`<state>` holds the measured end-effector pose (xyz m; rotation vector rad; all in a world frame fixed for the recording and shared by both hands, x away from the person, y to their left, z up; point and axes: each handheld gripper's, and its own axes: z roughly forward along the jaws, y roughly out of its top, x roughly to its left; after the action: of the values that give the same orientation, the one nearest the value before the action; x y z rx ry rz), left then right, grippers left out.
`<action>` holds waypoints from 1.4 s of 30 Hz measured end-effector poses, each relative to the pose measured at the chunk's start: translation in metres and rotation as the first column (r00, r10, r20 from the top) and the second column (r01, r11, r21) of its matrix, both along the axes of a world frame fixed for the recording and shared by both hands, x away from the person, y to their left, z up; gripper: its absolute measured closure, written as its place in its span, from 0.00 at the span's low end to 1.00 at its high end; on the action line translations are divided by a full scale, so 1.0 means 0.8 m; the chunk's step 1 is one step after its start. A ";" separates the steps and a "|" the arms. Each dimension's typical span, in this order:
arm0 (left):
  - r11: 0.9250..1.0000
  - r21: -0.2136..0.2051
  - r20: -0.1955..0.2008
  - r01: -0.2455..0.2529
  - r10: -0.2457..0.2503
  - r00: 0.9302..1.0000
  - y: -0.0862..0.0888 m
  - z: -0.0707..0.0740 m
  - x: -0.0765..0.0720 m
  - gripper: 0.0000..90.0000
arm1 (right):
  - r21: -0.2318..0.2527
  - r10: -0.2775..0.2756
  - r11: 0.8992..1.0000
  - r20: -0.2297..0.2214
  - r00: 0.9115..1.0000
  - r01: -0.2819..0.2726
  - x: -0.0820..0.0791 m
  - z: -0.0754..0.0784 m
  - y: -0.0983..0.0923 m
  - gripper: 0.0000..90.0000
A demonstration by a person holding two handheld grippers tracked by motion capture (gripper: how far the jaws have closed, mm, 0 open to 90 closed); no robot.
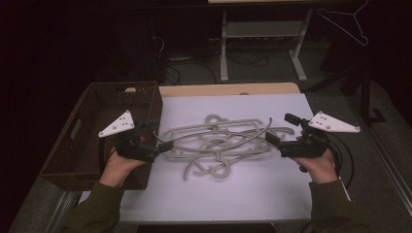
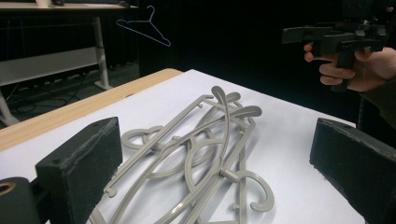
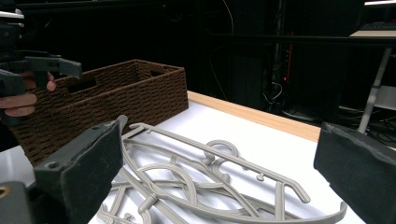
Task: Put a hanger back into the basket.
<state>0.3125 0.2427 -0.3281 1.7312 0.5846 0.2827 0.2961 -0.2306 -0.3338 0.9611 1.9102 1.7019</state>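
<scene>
On the white table [image 1: 272, 189], tangled grey hangers [image 1: 218, 143] (plastic, curved hooks).

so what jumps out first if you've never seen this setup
A tangled heap of grey hangers lies mid-table on the white sheet. The left gripper and right gripper flank it, both open, holding nothing. A brown woven basket stands at the table's left edge.

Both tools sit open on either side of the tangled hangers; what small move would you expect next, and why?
Probably the left tool eases forward to close on the nearest arm of the grey hanger pile. Its jaws stand wide with nothing between them, the pile lies just ahead of it, and the woven basket sits right beside that hand. The right tool is also open, facing the pile's other end.
</scene>
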 end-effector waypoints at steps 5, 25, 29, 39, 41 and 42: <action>1.000 0.013 0.000 0.013 -0.013 1.000 -0.005 0.004 -0.003 0.02 | -0.020 -0.003 1.000 -0.008 1.000 0.003 -0.001 -0.002 0.001 0.01; 0.992 0.095 -0.038 0.082 -0.079 0.996 -0.046 0.000 -0.008 0.02 | -0.082 0.004 0.997 -0.111 0.994 -0.013 -0.028 -0.051 -0.008 0.01; 0.987 0.126 -0.057 0.097 -0.090 0.994 -0.059 -0.006 -0.003 0.02 | -0.086 0.004 0.996 -0.128 0.992 -0.015 -0.031 -0.062 -0.012 0.01; 0.973 0.196 -0.092 0.120 -0.103 0.990 -0.087 -0.020 0.010 0.06 | -0.084 -0.007 0.996 -0.135 0.991 -0.005 -0.029 -0.067 -0.016 0.01; 0.969 0.215 -0.104 0.119 -0.098 0.990 -0.090 -0.024 0.014 0.07 | -0.086 -0.005 0.996 -0.131 0.991 -0.006 -0.029 -0.068 -0.016 0.01; 0.966 0.227 -0.109 0.121 -0.098 0.989 -0.091 -0.025 0.015 0.07 | -0.086 -0.006 0.996 -0.133 0.991 -0.006 -0.029 -0.068 -0.017 0.01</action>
<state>0.3245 0.1697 -0.3482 2.0064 0.5400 0.1958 0.2730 -0.2439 -0.3881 1.0656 2.0502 1.5764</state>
